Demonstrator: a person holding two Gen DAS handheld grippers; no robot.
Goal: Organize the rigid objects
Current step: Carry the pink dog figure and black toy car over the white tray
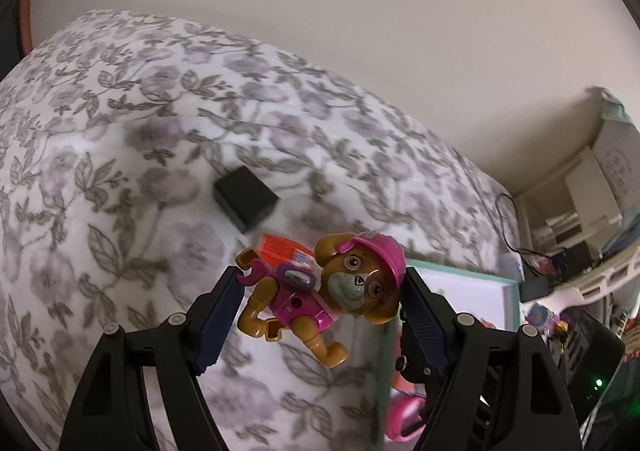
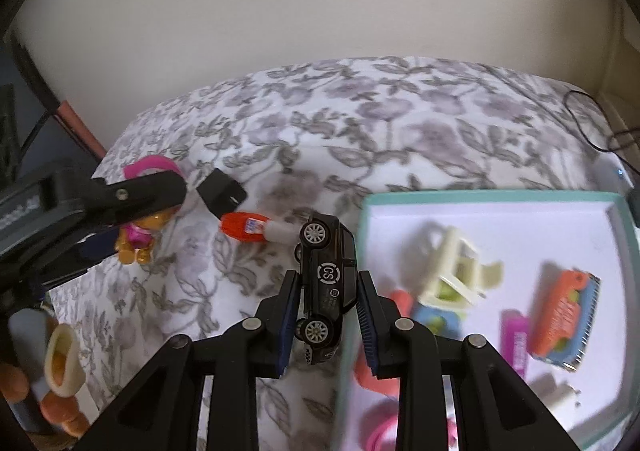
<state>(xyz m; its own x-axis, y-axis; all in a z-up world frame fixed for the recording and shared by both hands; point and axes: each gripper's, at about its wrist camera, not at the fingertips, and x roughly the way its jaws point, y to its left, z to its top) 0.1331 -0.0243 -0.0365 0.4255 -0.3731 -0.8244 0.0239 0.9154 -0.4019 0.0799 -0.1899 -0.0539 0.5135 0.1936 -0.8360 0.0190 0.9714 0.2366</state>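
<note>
On a floral-covered bed point(image 2: 304, 123), the left claw point(image 1: 320, 291) grips a pink-hatted puppy figure point(image 1: 320, 291). A black block point(image 2: 221, 193) and orange tube point(image 2: 256, 227) lie loose. The right claw point(image 2: 329, 293) clamps a black toy car point(image 2: 326, 283) beside the teal tray point(image 2: 480, 197), already holding several toys.

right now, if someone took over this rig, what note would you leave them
Left gripper: shut on the toy dog figure, held above the floral bedspread.
Right gripper: shut on the black toy car, beside the teal-rimmed tray.
Done: several toys already lie in the tray.
Left: put both held toys in; the black box and orange tube are still on the bedspread.
</note>
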